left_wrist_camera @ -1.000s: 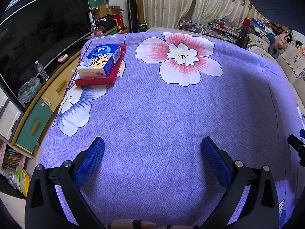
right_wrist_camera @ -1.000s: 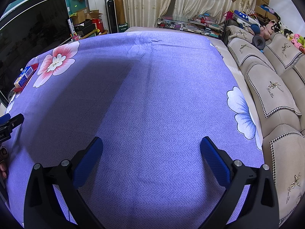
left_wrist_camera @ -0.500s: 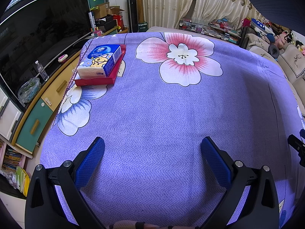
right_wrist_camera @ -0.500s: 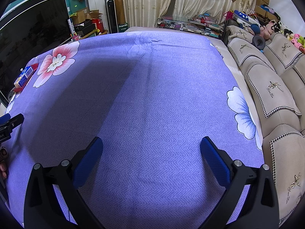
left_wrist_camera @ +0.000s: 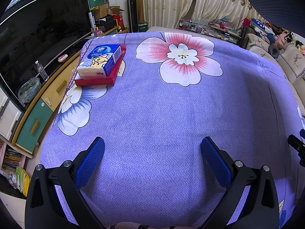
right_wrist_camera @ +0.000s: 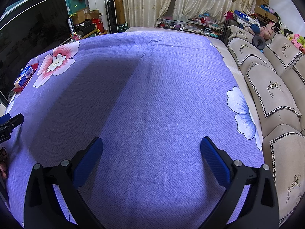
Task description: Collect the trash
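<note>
Living-room setting, with a table under a purple flowered cloth (left_wrist_camera: 152,114), a dark television (left_wrist_camera: 38,34) at upper left and a beige sofa (right_wrist_camera: 276,95) along the right edge of the right wrist view. Nothing changed against the views of 1 second and half a second ago: same framing, same cloth, same poses. Means no progress on collecting, and probably a pause or a search before any reach. Left gripper (left_wrist_camera: 152,145) at lower centre of its view, jaws spread wide with nothing between them; right gripper (right_wrist_camera: 150,145) likewise, jaws wide apart and empty above bare cloth. No loose trash to be seen anywhere on the table in either view. Only 2 objects on it: a blue tissue pack (left_wrist_camera: 101,59) lying on top of a flat red box (left_wrist_camera: 95,81), at upper left of the left wrist view and far left of the right wrist view, well apart from both grippers. Cannot tell whether either counts as trash. Long axis of the pack running from lower left to upper right, white end facing lower left.
</note>
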Motion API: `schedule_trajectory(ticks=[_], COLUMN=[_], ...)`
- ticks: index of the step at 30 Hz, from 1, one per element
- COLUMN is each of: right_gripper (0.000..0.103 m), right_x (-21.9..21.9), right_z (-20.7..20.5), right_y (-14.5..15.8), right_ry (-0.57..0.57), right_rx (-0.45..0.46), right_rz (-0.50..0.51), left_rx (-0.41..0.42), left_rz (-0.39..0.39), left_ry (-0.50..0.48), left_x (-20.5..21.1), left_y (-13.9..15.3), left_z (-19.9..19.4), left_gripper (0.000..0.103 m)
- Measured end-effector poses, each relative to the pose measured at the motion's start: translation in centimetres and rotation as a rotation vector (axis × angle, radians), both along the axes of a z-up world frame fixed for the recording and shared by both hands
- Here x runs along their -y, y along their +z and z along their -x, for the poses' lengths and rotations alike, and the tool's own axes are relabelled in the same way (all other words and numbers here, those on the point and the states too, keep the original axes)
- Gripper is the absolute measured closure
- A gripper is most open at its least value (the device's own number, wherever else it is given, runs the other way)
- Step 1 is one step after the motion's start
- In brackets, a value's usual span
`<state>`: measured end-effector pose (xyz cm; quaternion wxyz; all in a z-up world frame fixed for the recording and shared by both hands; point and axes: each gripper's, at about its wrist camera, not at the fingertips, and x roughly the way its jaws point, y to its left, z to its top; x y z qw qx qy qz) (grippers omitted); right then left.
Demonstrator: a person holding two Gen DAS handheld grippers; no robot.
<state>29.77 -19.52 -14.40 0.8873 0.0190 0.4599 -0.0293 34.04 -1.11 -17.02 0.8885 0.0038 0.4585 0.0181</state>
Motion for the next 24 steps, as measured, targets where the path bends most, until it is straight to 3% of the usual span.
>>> schedule_trajectory(ticks=[24], right_gripper=[0.005], right_x=[0.01], right_z=[-0.01], right_y=[0.02], right_ry=[0.0], right_rx=[0.0], right_rz=[0.0], left_rx=[0.001], left_rz=[-0.001], left_ry=[-0.003], left_x=[-0.05], left_y=[-0.13], left_z=[-0.18], left_gripper=[0.003])
